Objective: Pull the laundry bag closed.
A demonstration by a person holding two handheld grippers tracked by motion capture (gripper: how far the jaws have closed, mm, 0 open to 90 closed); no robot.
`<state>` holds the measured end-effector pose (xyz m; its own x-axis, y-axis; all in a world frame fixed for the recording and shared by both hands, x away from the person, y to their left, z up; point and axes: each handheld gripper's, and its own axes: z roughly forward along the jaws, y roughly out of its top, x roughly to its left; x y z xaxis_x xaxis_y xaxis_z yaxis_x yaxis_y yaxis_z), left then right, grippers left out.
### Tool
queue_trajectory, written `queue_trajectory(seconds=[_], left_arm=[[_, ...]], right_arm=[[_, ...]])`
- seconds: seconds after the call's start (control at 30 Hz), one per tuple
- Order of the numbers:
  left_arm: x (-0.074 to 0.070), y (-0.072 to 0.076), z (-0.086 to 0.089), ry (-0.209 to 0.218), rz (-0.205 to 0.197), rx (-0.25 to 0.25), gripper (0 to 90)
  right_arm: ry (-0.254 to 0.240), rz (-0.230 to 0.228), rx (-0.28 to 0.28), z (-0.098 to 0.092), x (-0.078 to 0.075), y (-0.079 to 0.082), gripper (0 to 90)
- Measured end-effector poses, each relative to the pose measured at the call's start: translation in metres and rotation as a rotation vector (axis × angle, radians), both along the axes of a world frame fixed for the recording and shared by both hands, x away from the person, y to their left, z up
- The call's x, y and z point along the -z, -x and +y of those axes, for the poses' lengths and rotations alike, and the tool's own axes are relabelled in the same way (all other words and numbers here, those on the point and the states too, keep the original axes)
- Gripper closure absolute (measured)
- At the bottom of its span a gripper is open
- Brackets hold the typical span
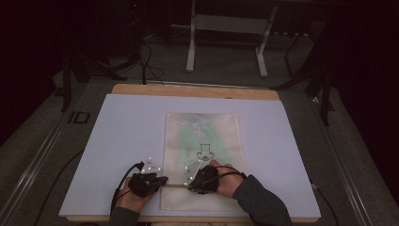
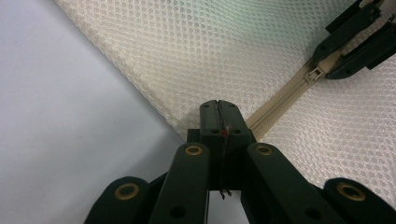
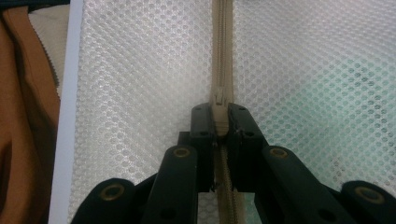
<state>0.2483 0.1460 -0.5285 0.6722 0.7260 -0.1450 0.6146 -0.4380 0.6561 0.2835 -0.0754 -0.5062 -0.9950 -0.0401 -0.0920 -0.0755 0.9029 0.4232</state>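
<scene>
Right gripper view puts my right claw (image 3: 219, 122) clenched on the beige zipper pull (image 3: 219, 109) of the mesh pouch (image 3: 140, 93), the pull pinched between the two black jaws with the slider's nose just past their tips. From that claw the zipper track (image 3: 223, 42) runs straight ahead, away from me, and that long axis is the line I judge the coming pull must follow; the teeth ahead of the slider look closed, and a short stretch of track also shows behind the jaws. In the left gripper view my left claw (image 2: 219, 114) is clamped at the pouch's edge, right where the zipper track (image 2: 280, 100) ends, with something thin and reddish between the jaws, which I take for the tape end or a tag; I cannot tell more. From the left claw the track slants away towards the right claw (image 2: 327, 65), which sits near, so the left anchors the end while the right is the hand on the slider. In the high view both claws, left (image 1: 159, 181) and right (image 1: 193, 181), sit close together at the near end of the pouch (image 1: 204, 136), which lies flat on the pale sheet (image 1: 117, 141) covering the counter (image 1: 188, 89). Something green and a dark printed shape show through the mesh beyond the right claw. Nothing on the pouch stands in the way along the track.
</scene>
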Motion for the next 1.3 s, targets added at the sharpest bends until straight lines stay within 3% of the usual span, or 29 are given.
queue_trajectory(seconds=[1.3], left_arm=[[0.000, 0.000, 0.000, -0.008, -0.002, 0.002, 89.3]], right_arm=[[0.011, 0.003, 0.007, -0.015, -0.002, 0.000, 82.3]])
